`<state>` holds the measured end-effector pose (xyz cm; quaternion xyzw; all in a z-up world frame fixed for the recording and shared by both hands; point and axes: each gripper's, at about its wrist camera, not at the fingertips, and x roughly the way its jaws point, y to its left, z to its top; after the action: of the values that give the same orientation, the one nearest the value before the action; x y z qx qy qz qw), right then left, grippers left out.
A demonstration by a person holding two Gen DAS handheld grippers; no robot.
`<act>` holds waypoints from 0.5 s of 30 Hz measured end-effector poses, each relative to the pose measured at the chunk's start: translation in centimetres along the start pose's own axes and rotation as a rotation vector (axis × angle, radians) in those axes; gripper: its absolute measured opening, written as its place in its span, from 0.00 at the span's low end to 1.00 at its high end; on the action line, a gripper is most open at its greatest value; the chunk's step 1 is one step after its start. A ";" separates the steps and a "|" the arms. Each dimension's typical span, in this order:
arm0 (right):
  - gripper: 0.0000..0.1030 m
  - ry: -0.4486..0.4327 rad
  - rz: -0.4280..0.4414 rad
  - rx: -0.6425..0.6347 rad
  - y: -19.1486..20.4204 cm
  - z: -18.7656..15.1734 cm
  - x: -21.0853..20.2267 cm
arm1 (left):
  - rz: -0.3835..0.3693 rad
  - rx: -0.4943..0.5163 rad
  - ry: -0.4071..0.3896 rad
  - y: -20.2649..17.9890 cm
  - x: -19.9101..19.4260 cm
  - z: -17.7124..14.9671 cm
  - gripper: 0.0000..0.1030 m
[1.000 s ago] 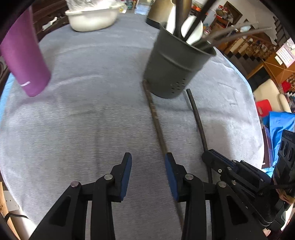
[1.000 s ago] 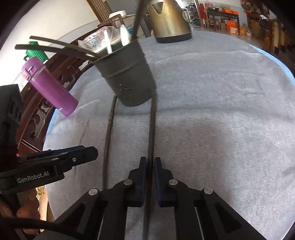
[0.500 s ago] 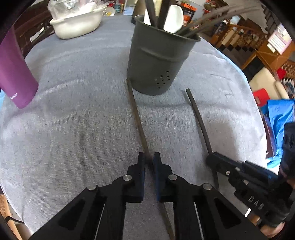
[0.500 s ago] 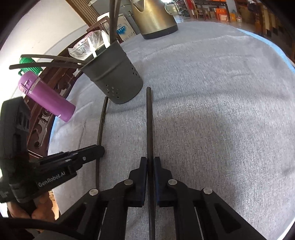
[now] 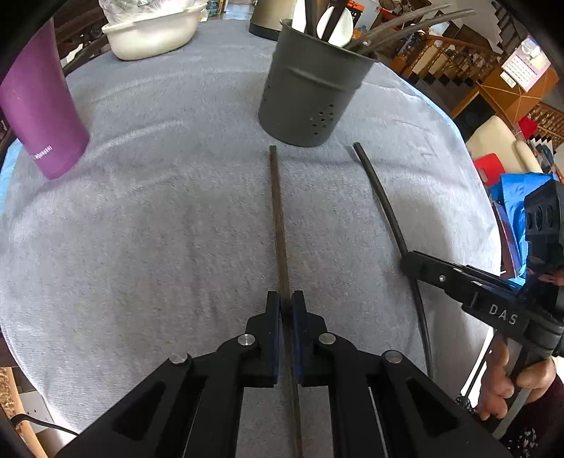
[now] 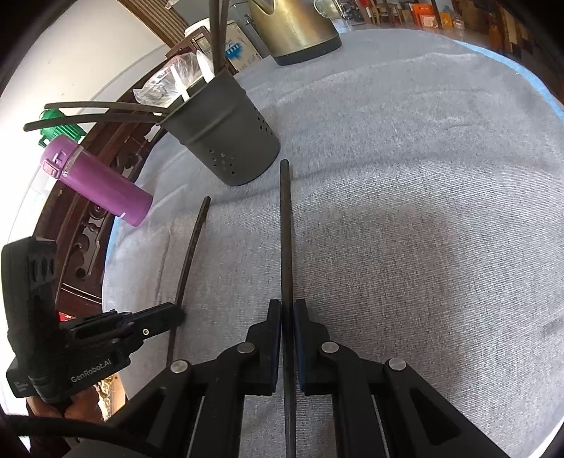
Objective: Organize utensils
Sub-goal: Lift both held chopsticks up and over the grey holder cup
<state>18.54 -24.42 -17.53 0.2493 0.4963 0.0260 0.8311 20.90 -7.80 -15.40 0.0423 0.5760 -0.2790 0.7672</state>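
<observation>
A dark grey perforated utensil holder (image 5: 310,88) stands on the grey cloth with several chopsticks and a white spoon in it; it also shows in the right wrist view (image 6: 229,134). My left gripper (image 5: 286,303) is shut on a brown chopstick (image 5: 277,218) whose tip points at the holder. My right gripper (image 6: 288,310) is shut on a black chopstick (image 6: 286,225), also pointing toward the holder. Each view shows the other gripper and its stick at the side: the right gripper (image 5: 409,259) with the black chopstick (image 5: 380,197), the left gripper (image 6: 178,313) with the brown chopstick (image 6: 192,246).
A purple bottle (image 5: 38,105) stands at the left, seen also in the right wrist view (image 6: 95,179). A white basin (image 5: 151,31) and a brass kettle (image 6: 296,28) are at the far side. The table edge (image 5: 493,225) is close on the right.
My left gripper closed on the brown chopstick and lifted its tip away from the holder's base. My right gripper kept its grip and raised the black chopstick off the cloth.
</observation>
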 end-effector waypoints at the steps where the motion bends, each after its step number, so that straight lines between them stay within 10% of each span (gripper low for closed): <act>1: 0.10 0.008 0.007 0.012 0.0 0.2 0.1 | 0.004 -0.001 -0.003 0.1 -0.1 0.1 0.09; 5: 0.15 0.038 0.022 0.046 -0.2 1.4 0.3 | -0.025 -0.046 -0.016 1.0 -0.4 1.3 0.25; 15: 0.26 -0.045 -0.008 0.017 1.2 5.8 0.3 | -0.018 -0.077 -0.039 1.1 0.9 5.0 0.25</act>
<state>23.78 -25.56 -15.02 0.2547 0.4788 0.0129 0.8400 25.88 -9.13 -14.84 0.0020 0.5716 -0.2640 0.7769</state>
